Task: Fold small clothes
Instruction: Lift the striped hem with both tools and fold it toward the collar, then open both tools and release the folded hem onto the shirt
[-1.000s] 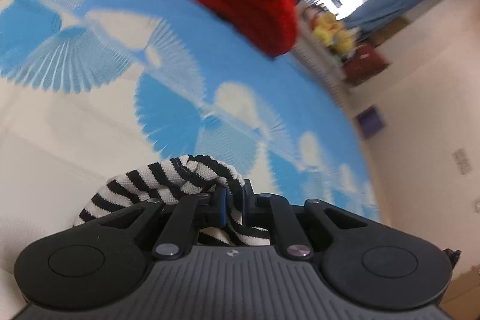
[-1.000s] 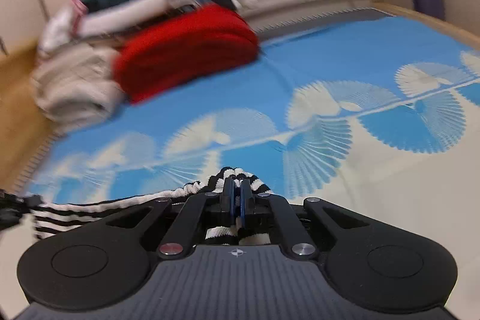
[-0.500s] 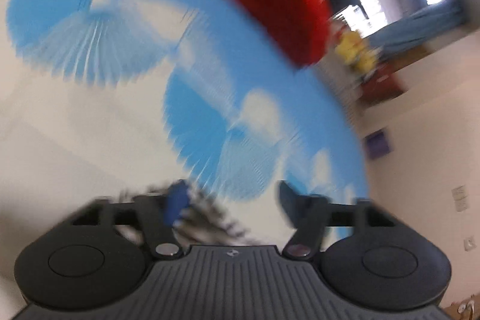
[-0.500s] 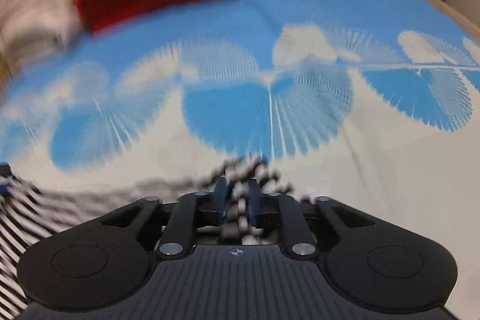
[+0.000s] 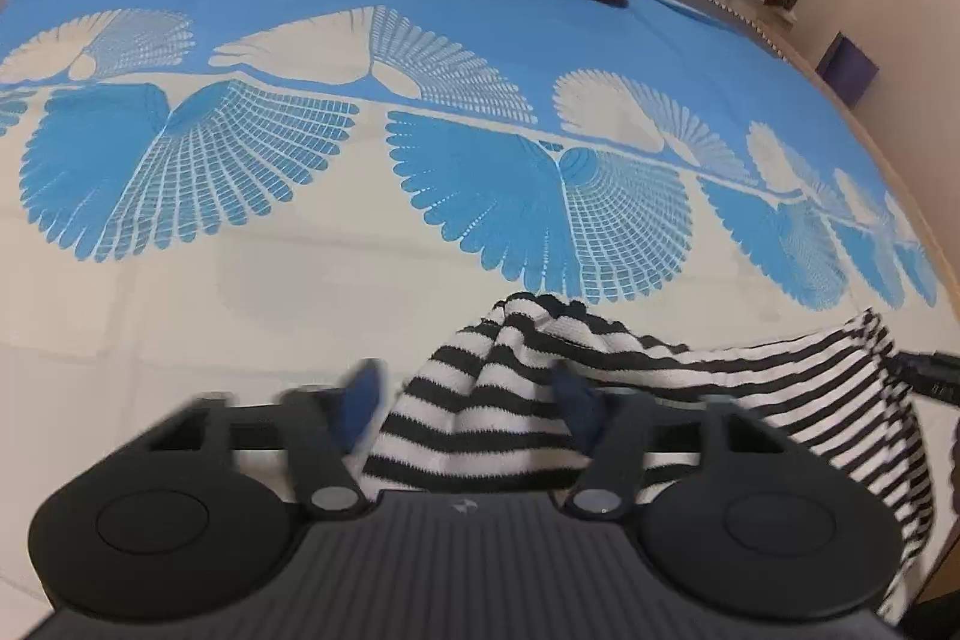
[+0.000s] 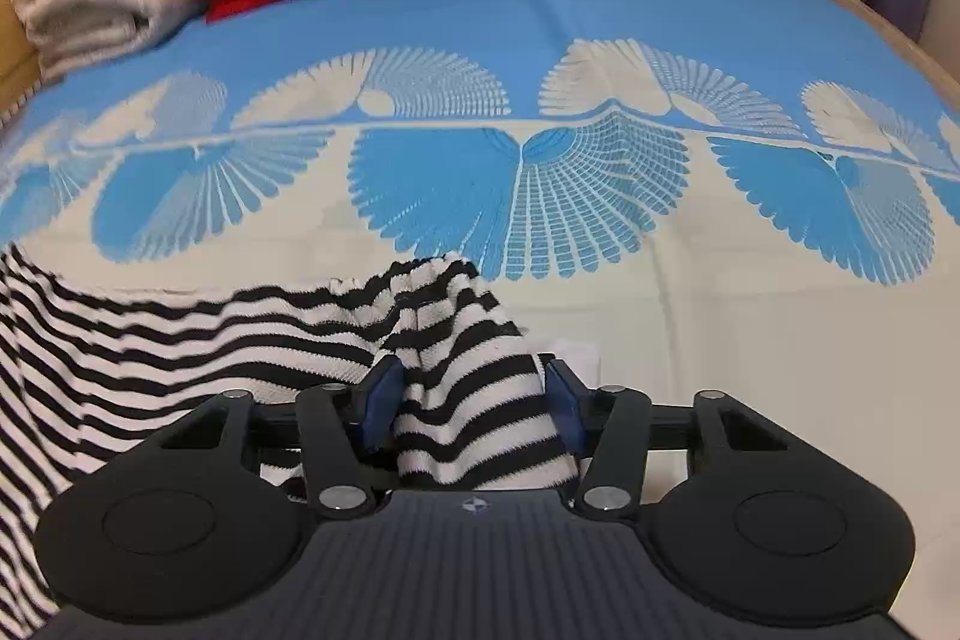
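My left gripper (image 5: 468, 400) wide, right gripper (image 6: 471, 403) wide | striped garment (image 6: 240, 334) slack on bedspread (image 6: 750, 340) between them | risk: bunched corners catch my fingers, folding crooked

The striped garment (image 5: 480, 418) is a small knit piece in narrow black and white bands, lying bunched on the cream part of the blue fan-patterned bedspread (image 5: 456, 34). In the left wrist view its nearest fold rises to a soft peak at about 12 o'clock from the lower centre, then trails away toward 3 o'clock as a long rumpled strip that sags over the edge. In the right wrist view the same garment (image 6: 462, 376) humps up at centre and spreads out toward 9 o'clock in loose, wavy folds, its stripes curving with the wrinkles.
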### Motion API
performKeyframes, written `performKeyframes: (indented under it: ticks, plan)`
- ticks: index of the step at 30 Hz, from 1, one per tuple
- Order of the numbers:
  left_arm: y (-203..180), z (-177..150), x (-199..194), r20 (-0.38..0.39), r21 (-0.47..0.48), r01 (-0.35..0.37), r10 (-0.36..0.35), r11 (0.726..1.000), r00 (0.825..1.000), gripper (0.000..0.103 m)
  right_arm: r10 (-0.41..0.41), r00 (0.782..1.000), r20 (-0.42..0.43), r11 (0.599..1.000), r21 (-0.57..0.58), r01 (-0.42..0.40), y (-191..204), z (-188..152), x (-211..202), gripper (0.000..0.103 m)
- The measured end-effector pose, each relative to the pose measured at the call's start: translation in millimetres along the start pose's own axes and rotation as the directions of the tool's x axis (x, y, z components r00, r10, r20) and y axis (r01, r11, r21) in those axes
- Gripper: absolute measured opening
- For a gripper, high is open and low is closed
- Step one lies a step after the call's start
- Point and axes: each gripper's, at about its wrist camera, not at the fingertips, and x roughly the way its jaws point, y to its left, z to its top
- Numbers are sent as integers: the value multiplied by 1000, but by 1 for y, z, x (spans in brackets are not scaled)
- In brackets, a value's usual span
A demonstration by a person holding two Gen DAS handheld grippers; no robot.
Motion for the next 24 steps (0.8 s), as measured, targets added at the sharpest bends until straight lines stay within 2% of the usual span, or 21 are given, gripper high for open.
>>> performKeyframes:
  ticks: [1, 2, 4, 6, 8, 10, 11, 12, 13, 14, 15, 16, 19, 21, 24]
  plan:
    - [0, 1, 4, -6, 0, 15, -15, 1000, 1000, 16, -12, 1000, 2, 1000, -5, 12, 2, 1, 2, 32]
    - [0, 4, 4, -7, 1, 32, -32, 1000, 999, 9, -14, 1000, 5, 1000, -3, 14, 3, 3, 3, 9]
    - [-1, 11, -8, 85, 0, 4, -4, 1000, 996, 9, -15, 999, 38, 1000, 22, 14, 4, 9, 2, 8]
    - [-2, 15, -14, 151, -19, -25, 28, 999, 988, 8, -40, 988, 148, 997, 73, 29, 2, 18, -10, 7]
    - [-6, 12, -1, 110, 12, -68, 66, 998, 992, 8, -62, 978, 201, 992, 120, 38, -1, 25, -14, 8]
    - [-10, 2, 24, -8, 61, -119, 119, 991, 993, 12, -105, 984, 145, 991, 95, 92, 3, 25, 2, 9]
    - [-12, -1, 27, -19, 69, -126, 128, 990, 992, 14, -113, 990, 80, 992, 65, 108, 7, 21, 15, 10]
    - [-14, 1, 23, -11, 77, -144, 146, 986, 989, 25, -111, 994, 4, 993, 36, 111, 10, 16, 29, 10]
    - [-15, 4, 17, -18, 75, -163, 165, 984, 986, 43, -118, 992, -37, 993, 14, 118, 13, 12, 36, 13]
    - [-14, 8, 8, -18, 59, -173, 174, 983, 985, 49, -137, 990, -38, 991, -5, 137, 16, 10, 35, 18]
    - [-11, 10, -7, -4, 28, -155, 155, 988, 988, 52, -143, 989, -26, 990, -3, 143, 16, 11, 29, 22]
    - [-6, 10, -23, 5, -7, -124, 124, 992, 992, 52, -139, 990, -11, 990, 27, 139, 13, 14, 20, 29]
    - [4, 14, -65, -30, -95, -105, 103, 990, 994, 52, -57, 998, 41, 982, 181, 48, -10, 15, -25, 33]
    - [7, 7, -99, -9, -120, -80, 80, 990, 997, 52, -29, 999, 35, 968, 249, 19, -24, 12, -52, 33]
    - [9, -22, -136, 0, -151, -15, 16, 988, 1000, 52, 20, 1000, -8, 946, 325, -16, -42, -3, -85, 37]
